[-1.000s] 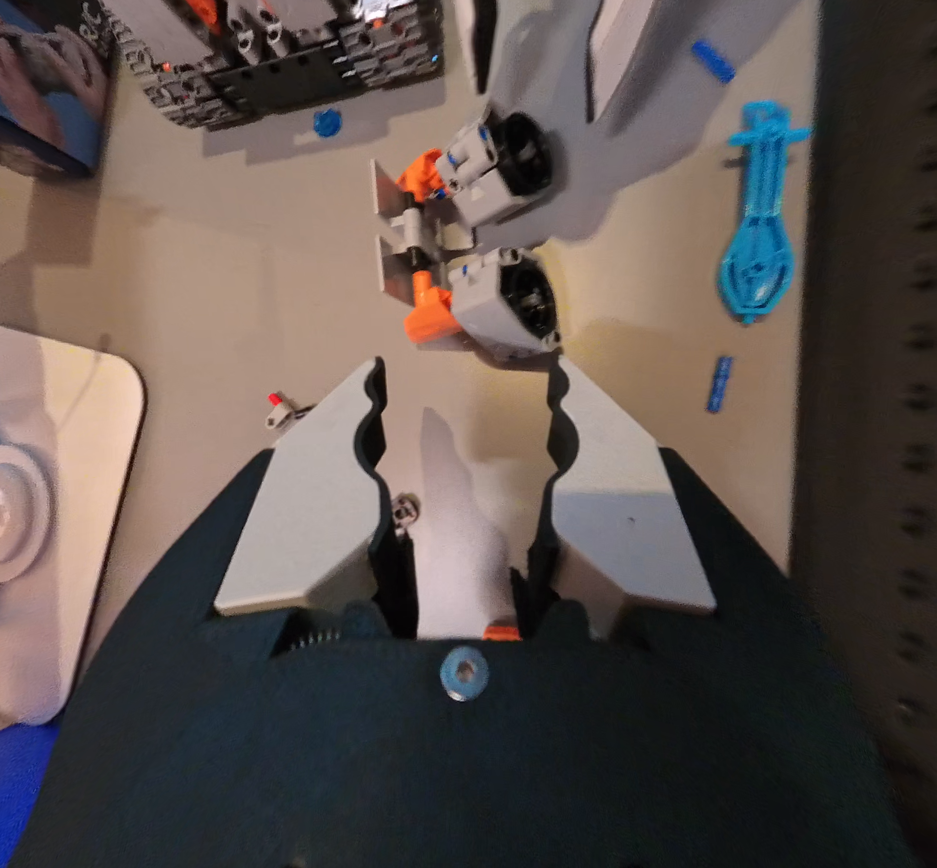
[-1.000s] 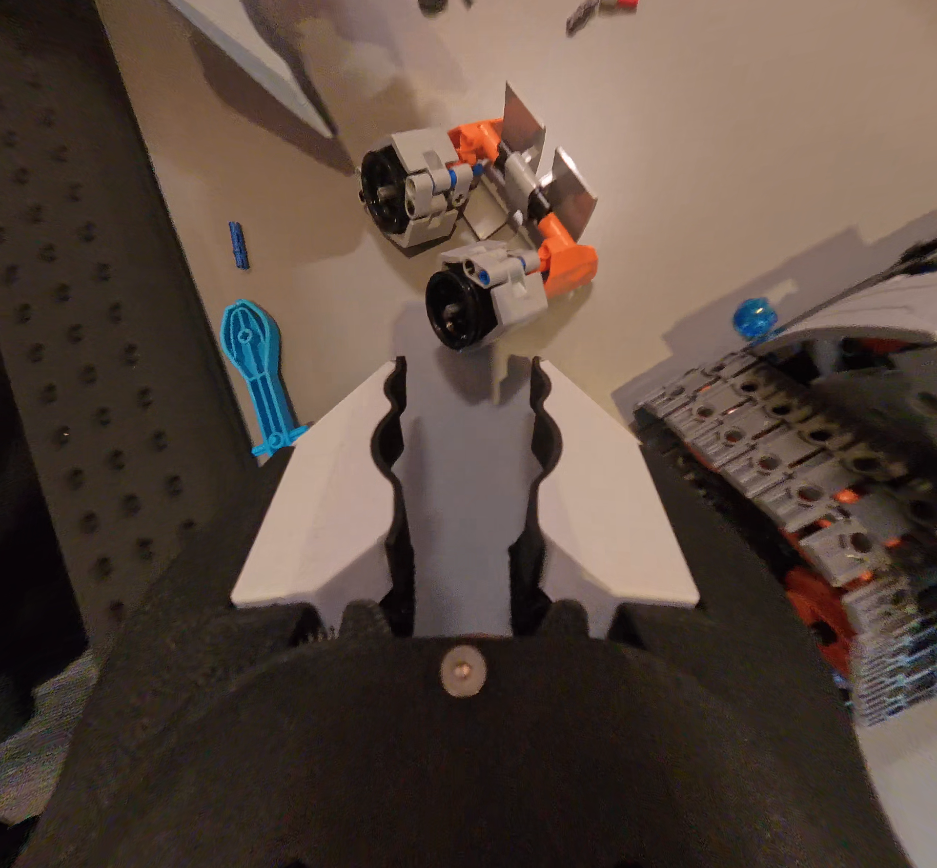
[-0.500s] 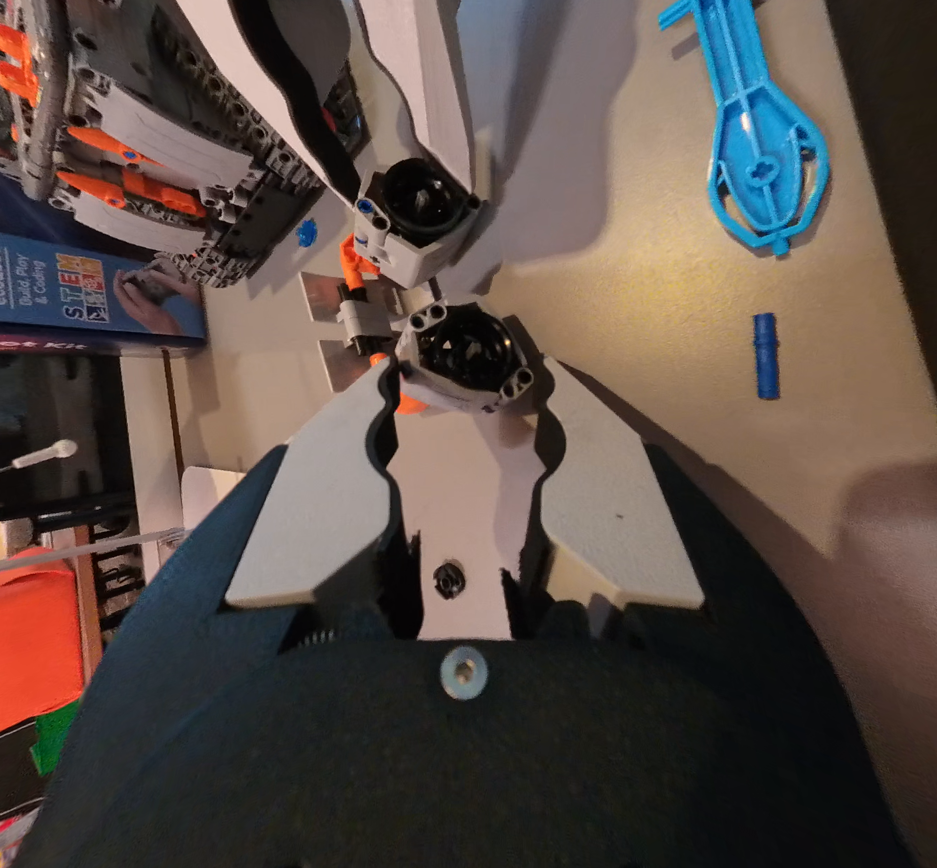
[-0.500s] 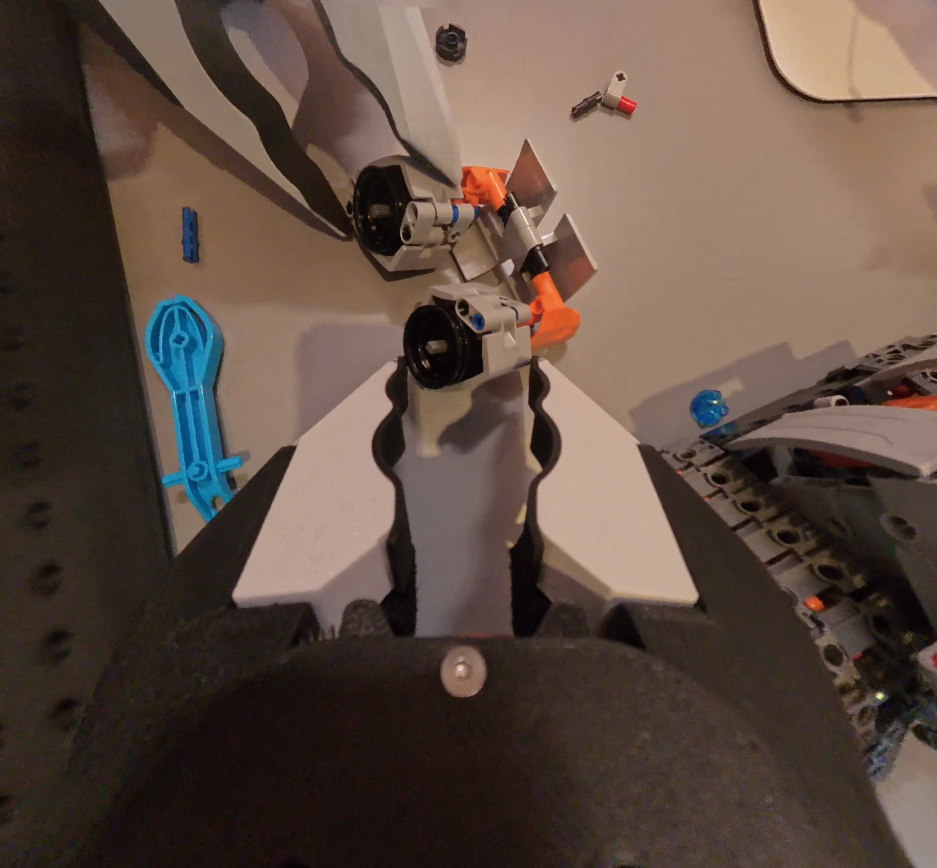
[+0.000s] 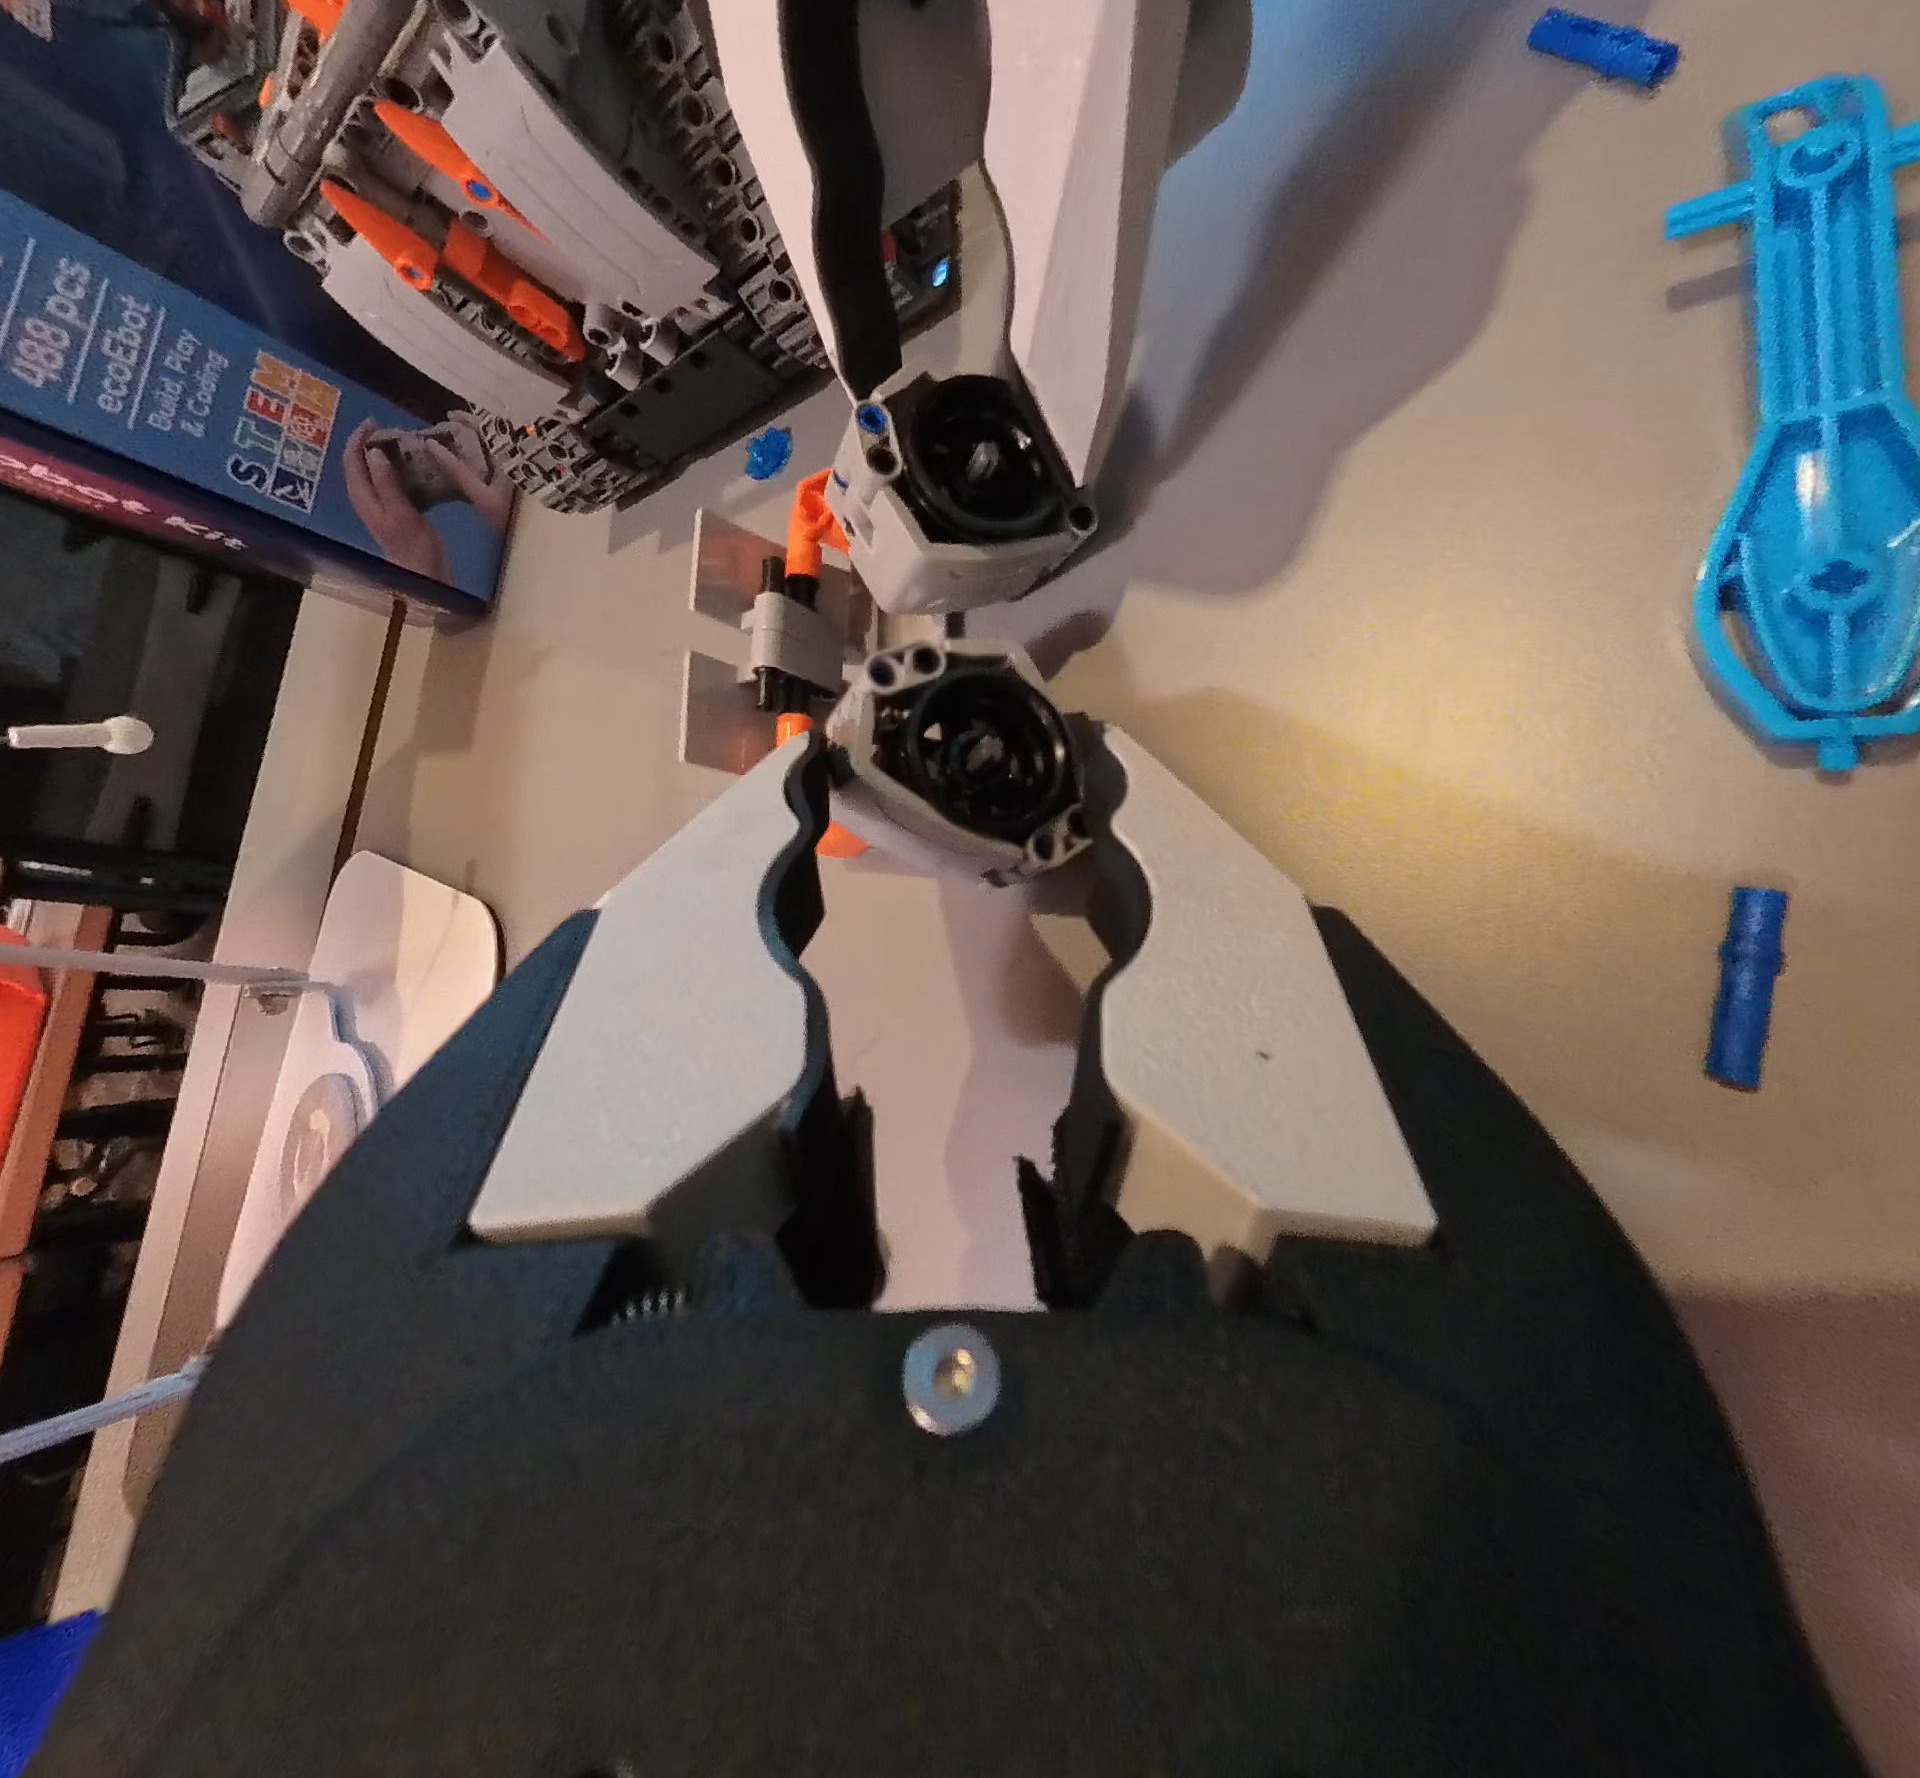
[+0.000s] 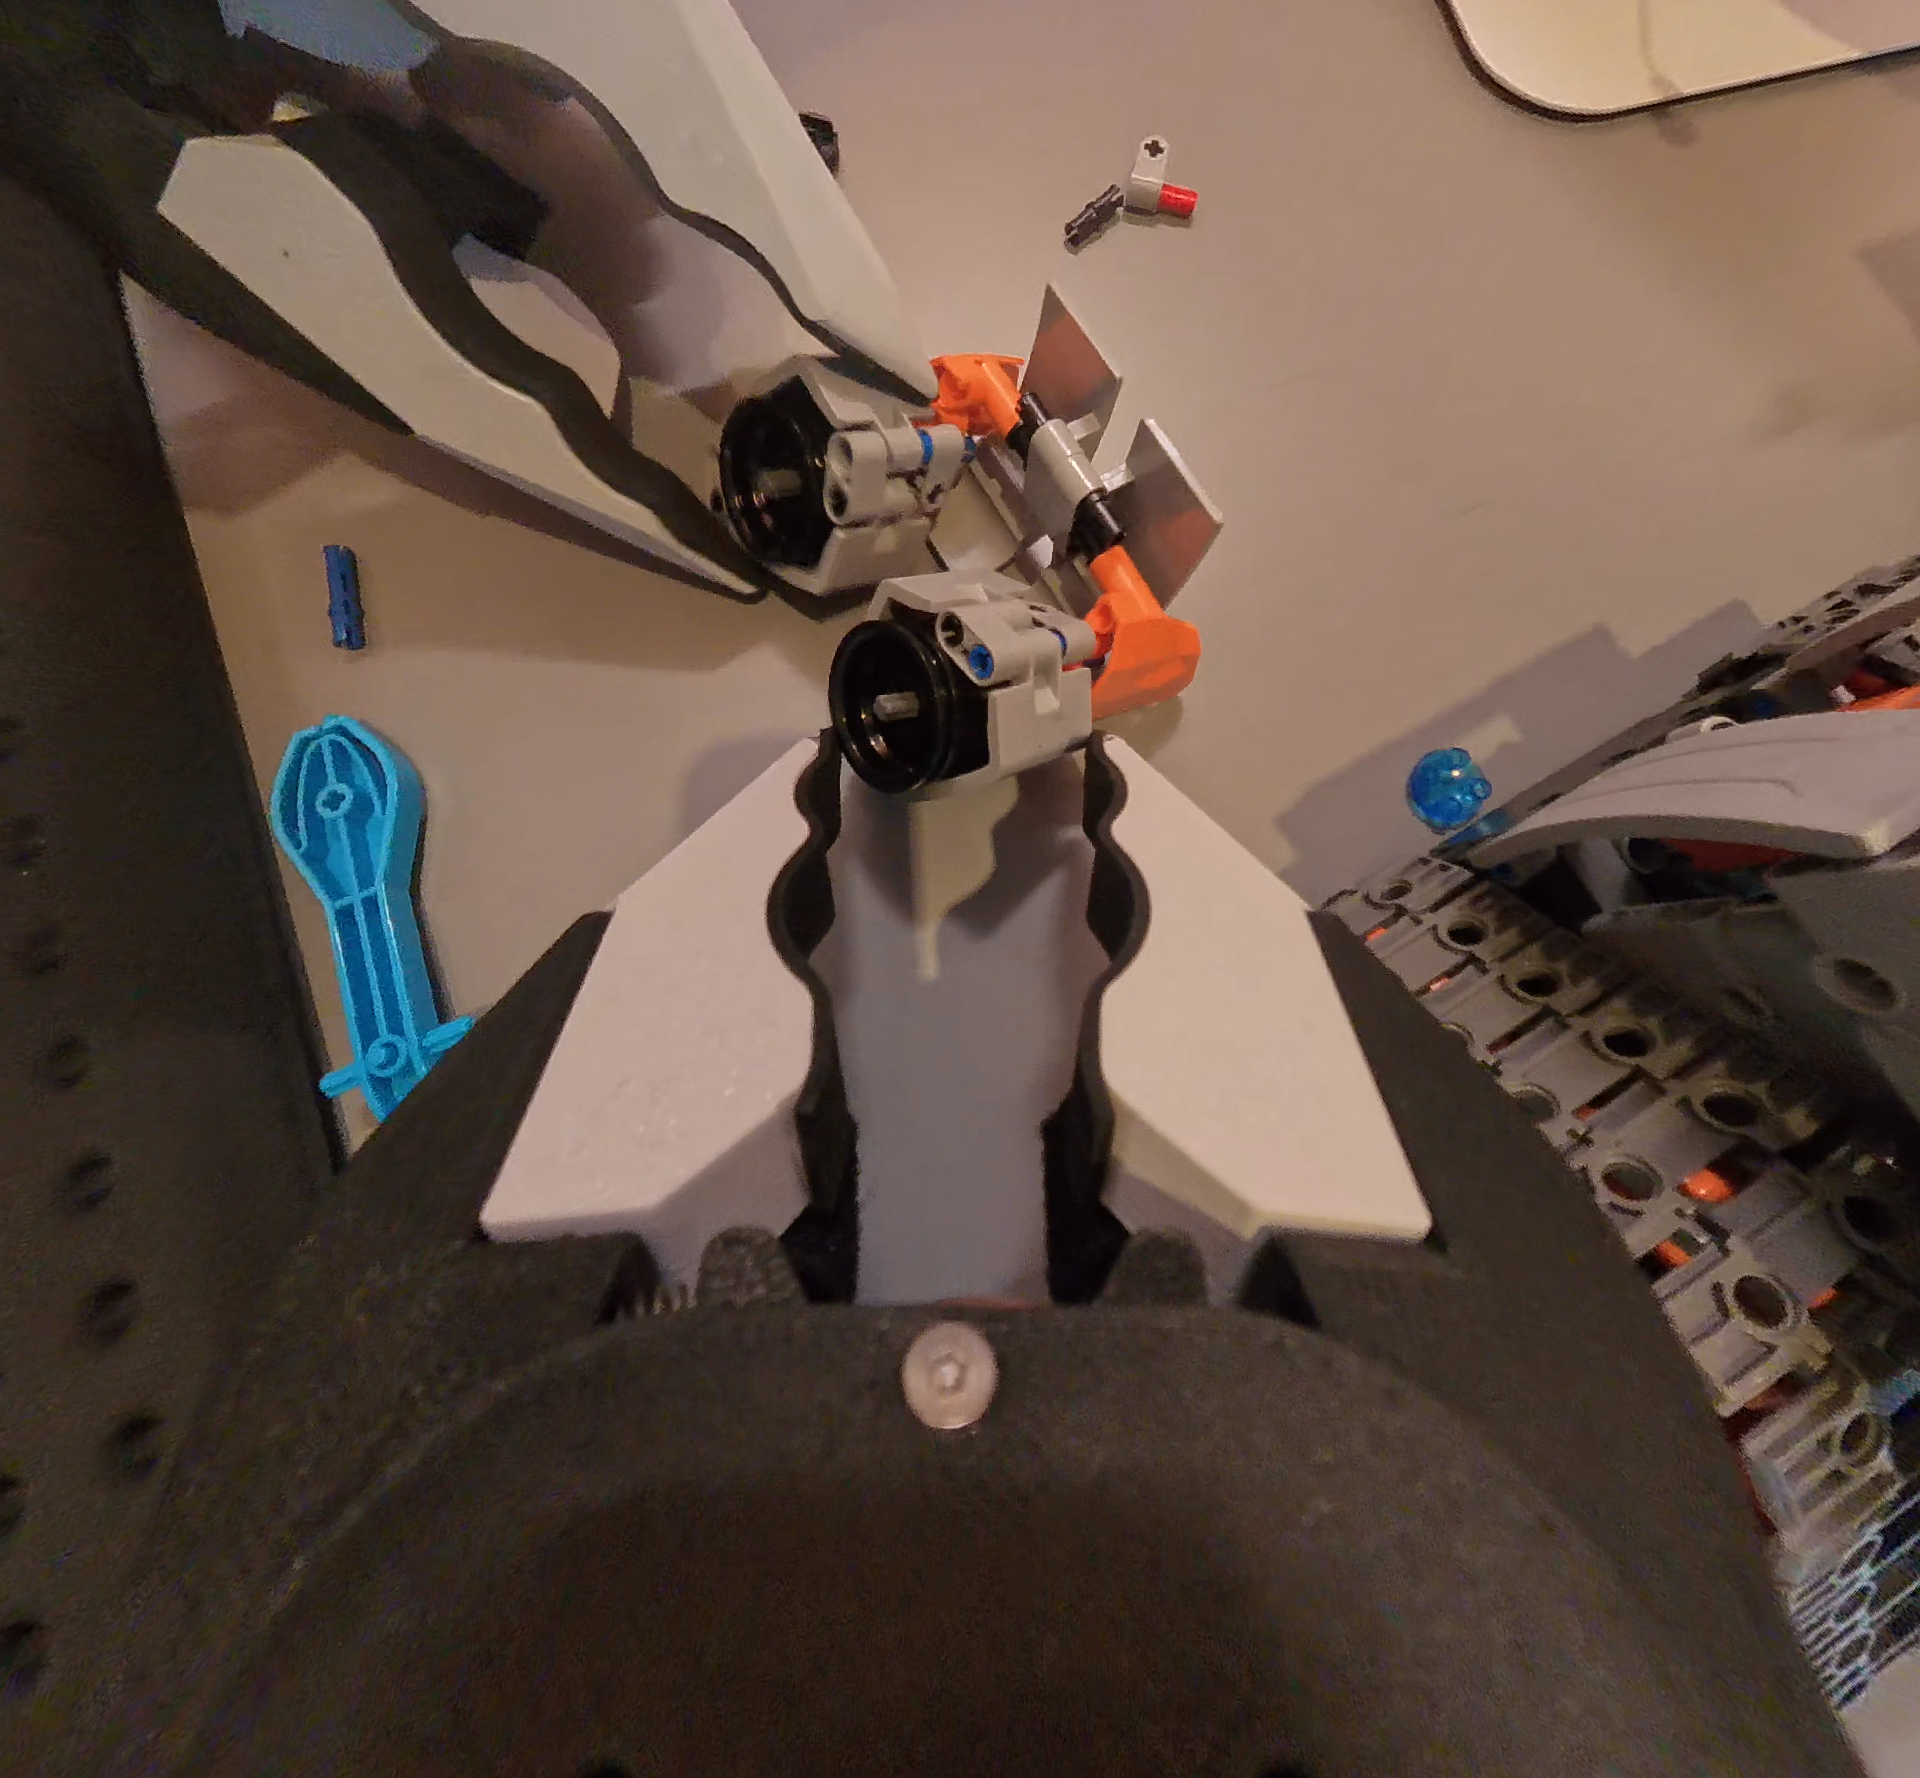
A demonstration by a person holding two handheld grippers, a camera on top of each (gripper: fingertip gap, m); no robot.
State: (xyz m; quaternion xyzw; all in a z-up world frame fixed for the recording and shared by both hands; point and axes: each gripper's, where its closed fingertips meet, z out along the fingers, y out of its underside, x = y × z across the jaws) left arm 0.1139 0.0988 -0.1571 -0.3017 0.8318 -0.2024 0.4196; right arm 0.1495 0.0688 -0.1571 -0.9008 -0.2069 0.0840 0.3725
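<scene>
Beige tabletop point(image 5: 1403, 710): left gripper point(image 5: 954, 793) and right gripper point(image 6: 951, 772) each clamp one grey motor block of twin-motor brick assembly point(image 6: 997, 523).

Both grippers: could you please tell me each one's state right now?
Left gripper: apparently closed on one grey motor.
Right gripper: apparently closed on the second grey motor.

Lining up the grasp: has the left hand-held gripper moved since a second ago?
Yes. The left hand-held gripper advanced: the blue pin, once level with its fingertips, now lies behind them, and the motor sits between them.
</scene>
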